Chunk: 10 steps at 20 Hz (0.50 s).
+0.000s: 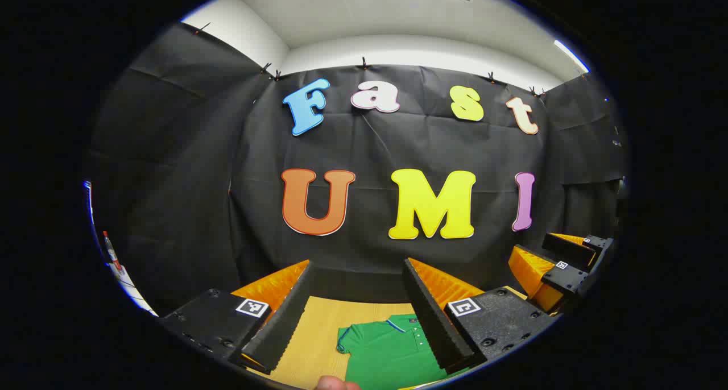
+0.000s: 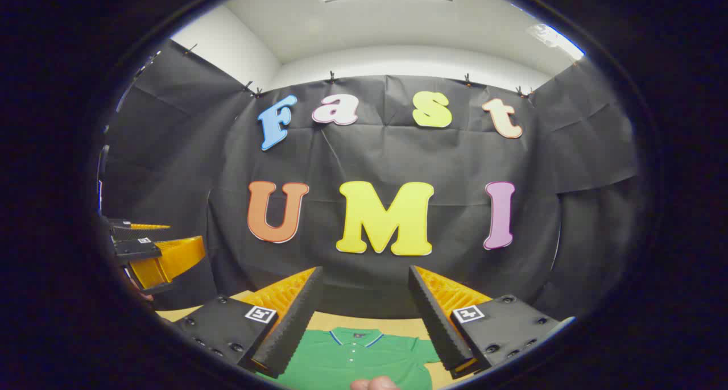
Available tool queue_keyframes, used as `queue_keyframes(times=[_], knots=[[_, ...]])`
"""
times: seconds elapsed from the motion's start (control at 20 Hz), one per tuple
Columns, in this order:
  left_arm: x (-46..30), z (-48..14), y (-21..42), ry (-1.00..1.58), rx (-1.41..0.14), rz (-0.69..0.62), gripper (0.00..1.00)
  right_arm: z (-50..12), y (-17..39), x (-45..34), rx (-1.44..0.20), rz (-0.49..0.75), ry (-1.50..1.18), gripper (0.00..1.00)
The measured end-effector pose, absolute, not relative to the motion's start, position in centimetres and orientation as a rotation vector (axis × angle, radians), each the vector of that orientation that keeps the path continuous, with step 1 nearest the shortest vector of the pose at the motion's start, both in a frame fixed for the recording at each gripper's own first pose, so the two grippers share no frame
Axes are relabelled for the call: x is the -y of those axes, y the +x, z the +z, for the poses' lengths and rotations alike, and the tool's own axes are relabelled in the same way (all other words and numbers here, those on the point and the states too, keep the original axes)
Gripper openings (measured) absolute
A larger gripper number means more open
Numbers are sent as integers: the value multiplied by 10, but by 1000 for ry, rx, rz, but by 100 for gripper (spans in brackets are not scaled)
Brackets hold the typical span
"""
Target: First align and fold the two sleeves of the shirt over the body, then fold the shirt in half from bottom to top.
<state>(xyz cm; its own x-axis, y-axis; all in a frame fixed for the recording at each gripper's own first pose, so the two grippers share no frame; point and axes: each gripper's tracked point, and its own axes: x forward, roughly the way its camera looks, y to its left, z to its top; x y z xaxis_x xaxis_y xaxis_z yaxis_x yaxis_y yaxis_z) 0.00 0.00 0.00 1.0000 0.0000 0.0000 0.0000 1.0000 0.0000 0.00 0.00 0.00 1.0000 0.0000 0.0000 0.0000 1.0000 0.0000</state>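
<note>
Shirt (image 2: 352,359), a green polo, lies flat on the desk (image 1: 315,333); both grippers, left (image 1: 357,313) and right (image 2: 364,316), hover high with jaws apart, so descending blindly risks pinching body fabric instead of sleeves.

no readable text — square coded markers (image 1: 252,307) on tool bodies

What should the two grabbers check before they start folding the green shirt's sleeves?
1. Left gripper open: ok, jaws wide apart.
2. Right gripper open: ok, jaws wide apart.
3. Green shirt on the table, collar away from the grippers: ok.
4. Nothing held yet: ok, both grippers sit above the shirt.
5. Sleeves spread flat: cannot tell, the fingers hide part of them.
6. Bottom hem straight: cannot tell, it is out of view.
</note>
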Motion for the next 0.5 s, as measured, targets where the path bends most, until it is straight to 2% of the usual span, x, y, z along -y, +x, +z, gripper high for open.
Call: queue_keyframes(times=[0.2,0.5], knots=[[-1,0,0,-2,4,11,98,-1,2,-1,-6,21,2,96],[4,-1,7,9,4,3,98,-2,9,6,-16,-11,32,96]])
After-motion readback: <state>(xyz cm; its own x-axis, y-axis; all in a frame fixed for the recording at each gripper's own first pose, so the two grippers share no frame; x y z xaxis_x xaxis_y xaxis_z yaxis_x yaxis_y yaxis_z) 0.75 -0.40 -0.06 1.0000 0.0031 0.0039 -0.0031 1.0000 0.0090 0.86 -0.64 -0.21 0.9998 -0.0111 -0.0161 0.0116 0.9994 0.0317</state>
